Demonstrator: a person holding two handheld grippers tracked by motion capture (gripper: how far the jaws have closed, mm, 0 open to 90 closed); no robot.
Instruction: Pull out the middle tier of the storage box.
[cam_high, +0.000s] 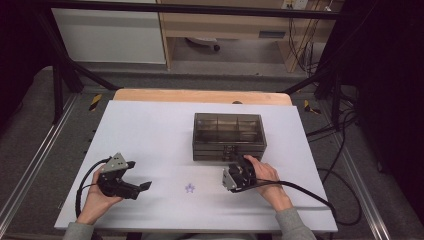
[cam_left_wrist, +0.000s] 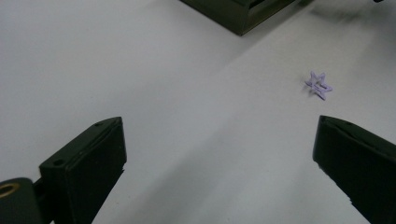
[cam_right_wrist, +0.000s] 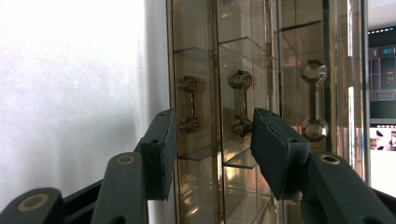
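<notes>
Table: you are working over a white rectangular tabletop (cam_high: 150, 130) on a pale wooden bench.
Drawer box: a smoky brown, see-through plastic chest of small drawers (cam_high: 229, 136) sits a little toward 2 o'clock from the middle of the top, its front facing you.
Drawer handles: in the right gripper view you see three clear dumbbell-shaped pulls; the first (cam_right_wrist: 189, 104) and second (cam_right_wrist: 240, 102) lie just beyond your jaw tips, the third (cam_right_wrist: 314, 100) off toward 3 o'clock.
Star: a small lilac star-shaped piece (cam_high: 190, 188) lies flat on the white top, at 6 o'clock from the box and between your two hands.
Left gripper: your black left claw (cam_high: 144, 186) sits at 9 o'clock from the star, jaws spread wide with nothing between them; in its own view the star (cam_left_wrist: 318, 85) lies ahead, just beyond the right jaw.
Right gripper: your right claw (cam_high: 234, 162) points at the box front, jaws partly open around the handles, clamped on nothing; whether they touch a handle, you cannot tell.
</notes>
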